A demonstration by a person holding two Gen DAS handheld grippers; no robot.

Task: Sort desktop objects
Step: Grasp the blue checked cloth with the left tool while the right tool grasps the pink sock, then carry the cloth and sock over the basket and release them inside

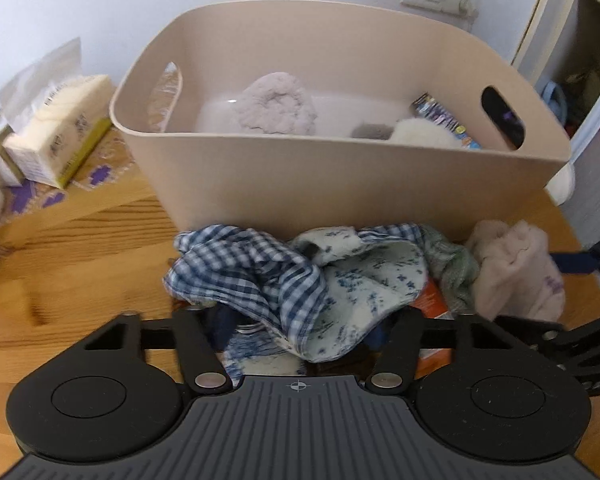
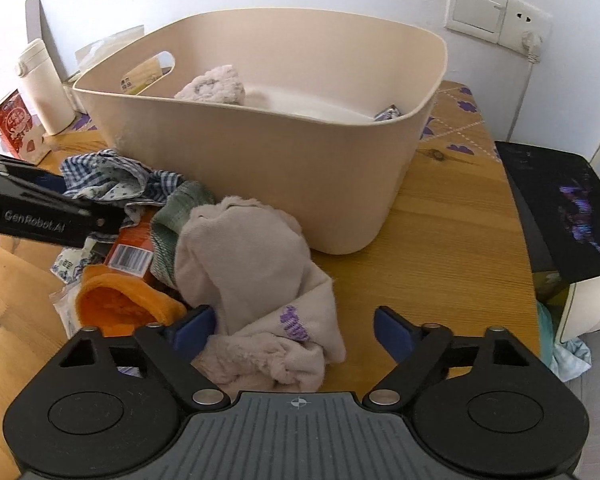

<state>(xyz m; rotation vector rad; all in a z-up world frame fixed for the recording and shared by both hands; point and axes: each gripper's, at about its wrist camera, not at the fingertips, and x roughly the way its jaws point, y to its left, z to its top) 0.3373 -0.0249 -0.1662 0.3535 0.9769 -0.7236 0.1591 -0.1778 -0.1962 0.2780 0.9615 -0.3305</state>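
Note:
A heap of cloth lies on the wooden table in front of a beige bin (image 1: 340, 184). My left gripper (image 1: 300, 328) is low over a blue checked cloth (image 1: 240, 264) and a floral cloth (image 1: 380, 280), which bunch up between its fingers and hide the pads. My right gripper (image 2: 292, 332) straddles a pale pink sock (image 2: 252, 264). Its left blue pad (image 2: 192, 328) touches the sock, while the right pad (image 2: 392, 332) stands apart from it. A fluffy pale item (image 1: 276, 108) and a printed packet (image 1: 444, 116) lie inside the bin.
A green cloth (image 2: 172, 216), an orange fuzzy piece (image 2: 116, 300) and a barcoded orange packet (image 2: 132, 252) lie in the heap. A tissue pack (image 1: 60, 128), a white bottle (image 2: 44, 88) and a red carton (image 2: 16, 128) stand at the left. A black seat (image 2: 560, 208) sits past the table's right edge.

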